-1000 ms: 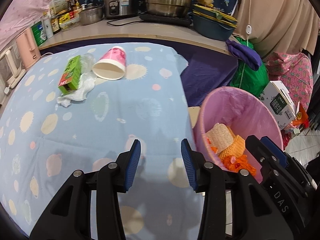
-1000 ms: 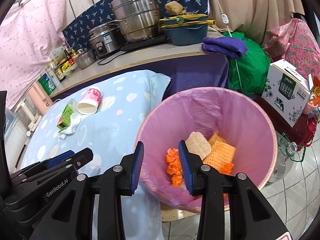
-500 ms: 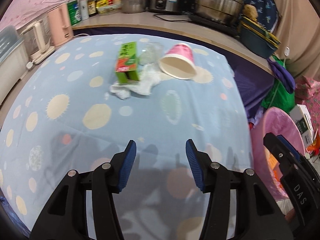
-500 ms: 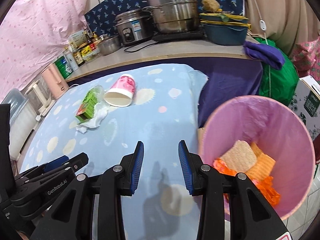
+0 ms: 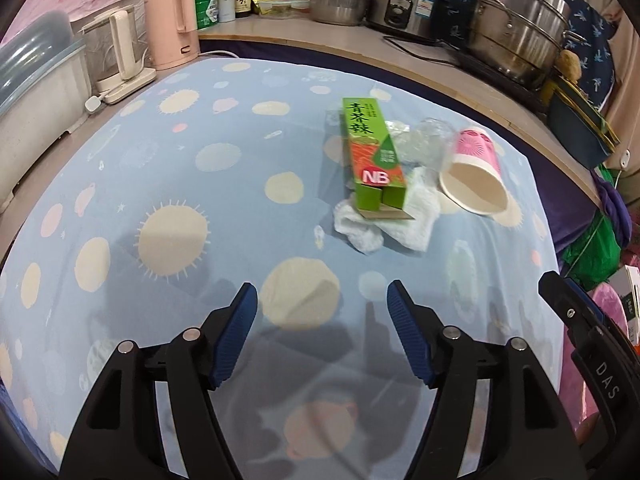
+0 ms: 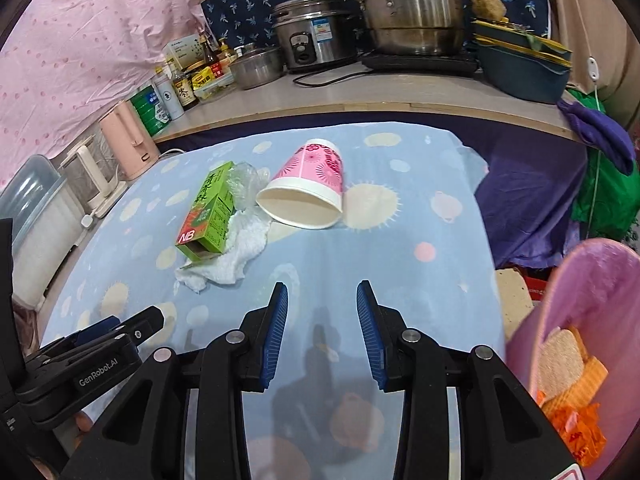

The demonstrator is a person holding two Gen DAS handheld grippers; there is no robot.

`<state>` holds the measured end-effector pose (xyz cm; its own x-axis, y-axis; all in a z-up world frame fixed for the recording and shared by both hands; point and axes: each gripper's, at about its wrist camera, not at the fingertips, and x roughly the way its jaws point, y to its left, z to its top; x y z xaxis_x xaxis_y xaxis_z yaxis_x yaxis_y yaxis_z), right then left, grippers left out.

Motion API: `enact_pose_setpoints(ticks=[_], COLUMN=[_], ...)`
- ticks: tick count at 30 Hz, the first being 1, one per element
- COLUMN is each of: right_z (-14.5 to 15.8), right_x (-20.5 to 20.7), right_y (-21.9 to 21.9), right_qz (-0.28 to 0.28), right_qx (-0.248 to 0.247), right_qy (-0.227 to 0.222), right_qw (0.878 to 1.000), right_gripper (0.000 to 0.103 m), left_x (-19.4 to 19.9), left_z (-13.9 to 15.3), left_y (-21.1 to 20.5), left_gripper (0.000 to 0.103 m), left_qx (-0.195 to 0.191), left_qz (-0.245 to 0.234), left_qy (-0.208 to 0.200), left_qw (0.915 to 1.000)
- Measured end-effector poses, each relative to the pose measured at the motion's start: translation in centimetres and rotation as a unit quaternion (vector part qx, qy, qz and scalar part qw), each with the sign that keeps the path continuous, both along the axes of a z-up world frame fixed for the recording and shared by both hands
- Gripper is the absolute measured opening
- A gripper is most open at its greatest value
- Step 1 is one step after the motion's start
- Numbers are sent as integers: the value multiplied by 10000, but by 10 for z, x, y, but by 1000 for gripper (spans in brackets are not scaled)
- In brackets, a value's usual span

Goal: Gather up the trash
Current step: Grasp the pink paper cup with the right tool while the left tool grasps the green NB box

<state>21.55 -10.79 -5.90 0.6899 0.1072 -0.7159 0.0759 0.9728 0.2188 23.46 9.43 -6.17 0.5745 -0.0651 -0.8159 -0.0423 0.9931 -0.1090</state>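
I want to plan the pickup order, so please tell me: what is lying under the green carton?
The green carton rests on a crumpled white tissue, with clear plastic behind it. Anything directly beneath the carton stays hidden.

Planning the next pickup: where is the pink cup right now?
The pink cup lies on its side on the blue tablecloth, mouth toward the cameras, right of the green box and white tissue, ahead of both open grippers.

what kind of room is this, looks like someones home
Most likely a home kitchen or cooking corner: a rice cooker and stacked steel steamer pots sit on the counter, with sauce bottles beside a pink kettle.
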Motion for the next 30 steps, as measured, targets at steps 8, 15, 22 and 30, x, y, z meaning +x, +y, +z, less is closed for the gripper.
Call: enact_pose_setpoints(ticks=[8,15,22,30], right_z=[-7,-18,-27,-37], right_x=[36,68,92,109], right_y=[8,4,1,-2], right_qz=[69,0,-23,-22], right_qx=[-47,-168,-266,-242], right_qy=[28,75,113,192], right_qw=[10000,9998,9996,9995], right_gripper=[36,36,36,30], left_x=[27,58,92,110], left_z=[-4,0,-8,-18], left_y=[5,-13,-21,-18], left_gripper=[70,76,75,51], left_qx=[-235,-411,-469,-584], left_qz=[15,-150,-125,-199], left_qy=[53,-3,48,165], left_qw=[9997,9990,9988,9980])
